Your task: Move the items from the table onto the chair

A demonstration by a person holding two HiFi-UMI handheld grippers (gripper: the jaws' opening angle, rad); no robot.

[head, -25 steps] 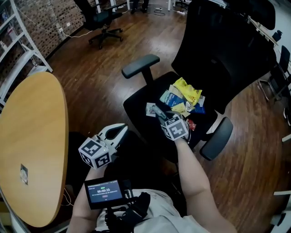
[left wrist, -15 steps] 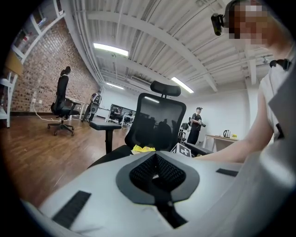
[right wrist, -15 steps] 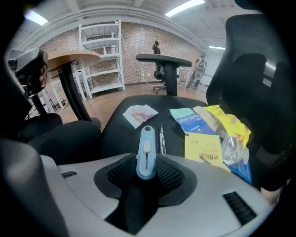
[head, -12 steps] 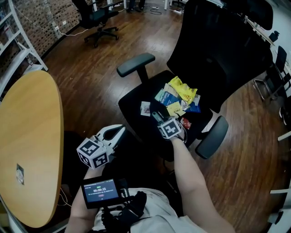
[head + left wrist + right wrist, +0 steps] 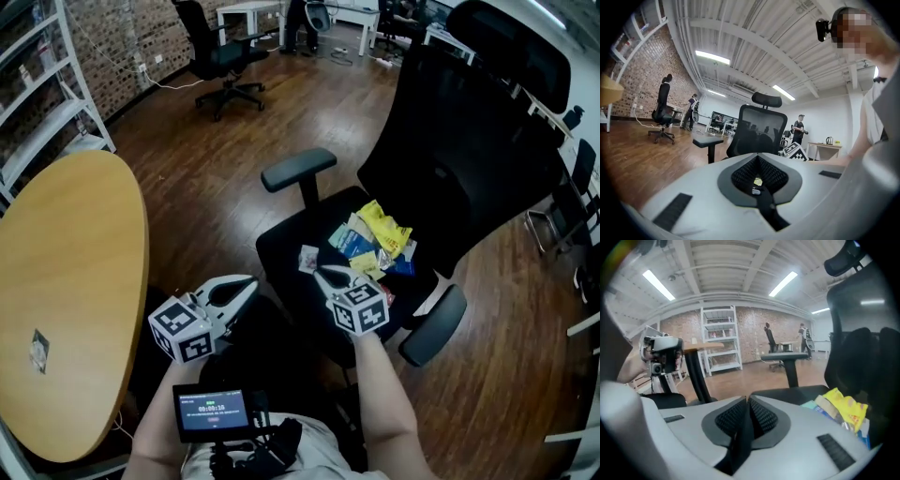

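Observation:
A black office chair has a heap of snack packets on its seat, with a yellow one on top. A small white packet lies apart near the seat's front. My right gripper hovers just in front of that packet. Its jaws have just been closing and stand shut with nothing between them; the heap shows at the right. My left gripper hangs left of the seat, shut and empty. One small flat item lies on the round wooden table.
The chair's left armrest juts out beyond the seat, and the right armrest is near my right arm. A screen device hangs at the person's chest. A white shelf rack and another office chair stand farther off.
The right gripper has pulled back from the small white packet, which stays on the seat, and has risen with its jaws closed. The left gripper rose slightly.

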